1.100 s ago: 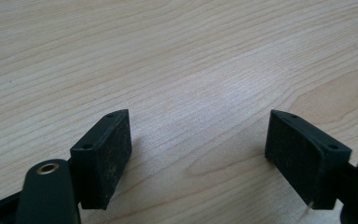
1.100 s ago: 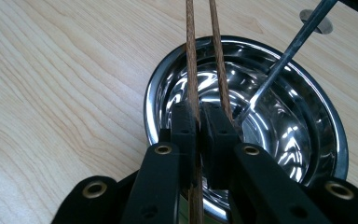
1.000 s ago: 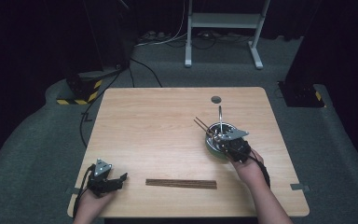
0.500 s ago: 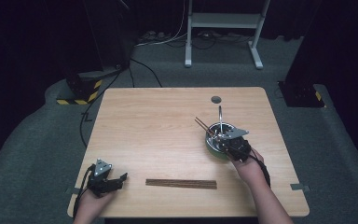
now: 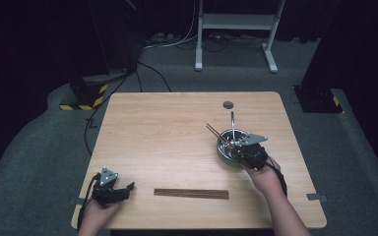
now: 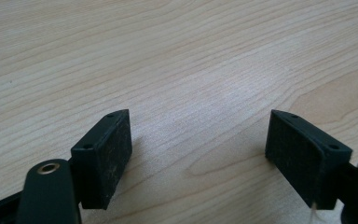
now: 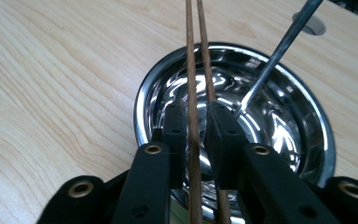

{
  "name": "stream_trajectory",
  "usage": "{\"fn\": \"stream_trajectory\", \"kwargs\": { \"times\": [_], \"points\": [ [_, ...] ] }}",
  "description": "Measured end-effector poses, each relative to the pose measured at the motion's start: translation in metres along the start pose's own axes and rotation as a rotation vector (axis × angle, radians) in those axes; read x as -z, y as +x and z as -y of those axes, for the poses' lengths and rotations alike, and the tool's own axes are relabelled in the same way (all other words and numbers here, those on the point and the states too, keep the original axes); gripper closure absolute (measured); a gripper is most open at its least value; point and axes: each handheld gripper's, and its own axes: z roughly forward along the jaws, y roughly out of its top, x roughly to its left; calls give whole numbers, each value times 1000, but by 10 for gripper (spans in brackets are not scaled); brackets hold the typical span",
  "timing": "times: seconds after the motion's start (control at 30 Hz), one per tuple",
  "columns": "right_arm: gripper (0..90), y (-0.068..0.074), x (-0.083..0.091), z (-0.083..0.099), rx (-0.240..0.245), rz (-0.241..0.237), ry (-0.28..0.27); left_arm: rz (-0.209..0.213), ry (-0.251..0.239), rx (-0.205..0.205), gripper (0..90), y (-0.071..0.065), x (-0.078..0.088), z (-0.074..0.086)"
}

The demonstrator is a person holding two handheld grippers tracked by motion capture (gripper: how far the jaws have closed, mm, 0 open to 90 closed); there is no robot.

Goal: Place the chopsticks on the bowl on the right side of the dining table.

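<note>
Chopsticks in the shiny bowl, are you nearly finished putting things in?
About halfway, it seems. A metal utensil already leans in the bowl. One pair of chopsticks reaches into the bowl between the jaws of the right gripper, which have just been opening. More brown sticks wait on the table, near the open left gripper.
</note>
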Motion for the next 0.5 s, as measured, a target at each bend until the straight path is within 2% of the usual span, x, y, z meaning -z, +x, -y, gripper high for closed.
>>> {"fn": "stream_trajectory", "kwargs": {
  "times": [0.1, 0.2, 0.4, 0.5],
  "points": [
    [678, -3, 1, -2, -22, -2, -10, -1, 0, 2, 226, 0, 0, 0],
    [646, -7, -6, -2, -48, -14, 0, -1, 4, -1, 226, 0, 0, 0],
    [652, -9, -17, -1, -45, -5, 37, -1, 3, 2, 226, 0, 0, 0],
    [700, -9, -19, 0, -41, -12, 44, 0, 4, -1, 226, 0, 0, 0]
  ]
}}
